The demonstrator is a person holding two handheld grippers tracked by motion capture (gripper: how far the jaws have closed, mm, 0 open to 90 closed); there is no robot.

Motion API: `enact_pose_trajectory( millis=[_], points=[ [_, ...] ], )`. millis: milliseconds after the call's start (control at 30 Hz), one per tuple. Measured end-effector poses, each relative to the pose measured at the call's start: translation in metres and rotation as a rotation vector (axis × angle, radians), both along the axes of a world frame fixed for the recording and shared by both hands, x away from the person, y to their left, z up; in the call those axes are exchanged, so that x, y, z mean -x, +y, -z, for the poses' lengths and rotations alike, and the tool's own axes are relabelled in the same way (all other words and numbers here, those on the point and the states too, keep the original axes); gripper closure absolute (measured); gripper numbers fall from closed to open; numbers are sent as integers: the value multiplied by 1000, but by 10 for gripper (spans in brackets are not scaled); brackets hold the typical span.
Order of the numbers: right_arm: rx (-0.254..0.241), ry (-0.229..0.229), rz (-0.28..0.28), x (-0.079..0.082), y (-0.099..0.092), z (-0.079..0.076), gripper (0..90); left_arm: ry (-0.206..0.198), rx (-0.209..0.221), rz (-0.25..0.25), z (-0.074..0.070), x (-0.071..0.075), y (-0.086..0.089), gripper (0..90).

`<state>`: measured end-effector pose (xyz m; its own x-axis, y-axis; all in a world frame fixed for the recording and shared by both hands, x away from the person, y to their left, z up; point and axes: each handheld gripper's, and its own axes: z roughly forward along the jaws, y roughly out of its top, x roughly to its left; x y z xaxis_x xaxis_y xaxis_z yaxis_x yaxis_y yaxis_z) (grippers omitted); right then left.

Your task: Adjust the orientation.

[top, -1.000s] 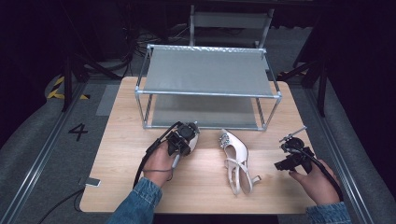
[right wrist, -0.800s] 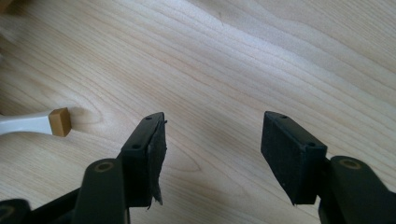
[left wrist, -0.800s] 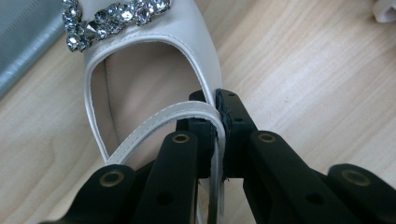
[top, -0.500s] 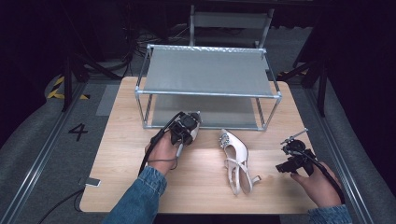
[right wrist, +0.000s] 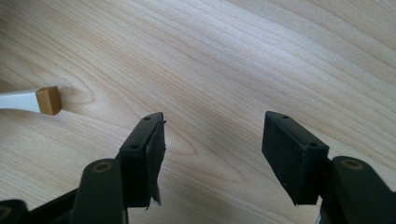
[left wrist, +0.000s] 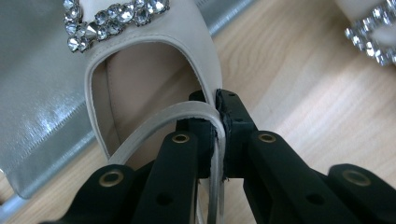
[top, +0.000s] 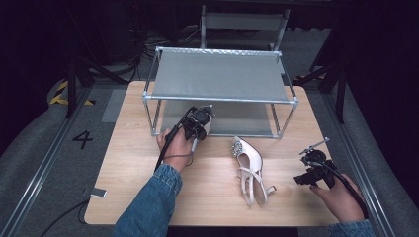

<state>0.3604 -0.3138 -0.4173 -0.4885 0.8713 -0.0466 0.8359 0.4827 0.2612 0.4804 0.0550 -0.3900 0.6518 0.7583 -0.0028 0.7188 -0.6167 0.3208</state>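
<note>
Wooden table carries a rack. At its lower shelf my left gripper pinches one shoe by the strap. Second shoe lies mid-table. My right gripper gapes, empty.

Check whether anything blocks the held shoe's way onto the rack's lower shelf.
Nothing visible does. The left gripper, shut on the shoe by its strap, holds it at the open front of the lower shelf, which looks bare there.
</note>
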Motion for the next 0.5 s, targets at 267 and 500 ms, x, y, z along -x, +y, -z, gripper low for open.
enact_pose_trajectory(
  millis=[267,500],
  points=[
    [0,4,-2,1,0,1,394,-14,-9,-27,5,-11,-6,852],
    [0,6,-1,1,-1,2,394,-40,-27,7,10,-24,-4,851]
  ],
)
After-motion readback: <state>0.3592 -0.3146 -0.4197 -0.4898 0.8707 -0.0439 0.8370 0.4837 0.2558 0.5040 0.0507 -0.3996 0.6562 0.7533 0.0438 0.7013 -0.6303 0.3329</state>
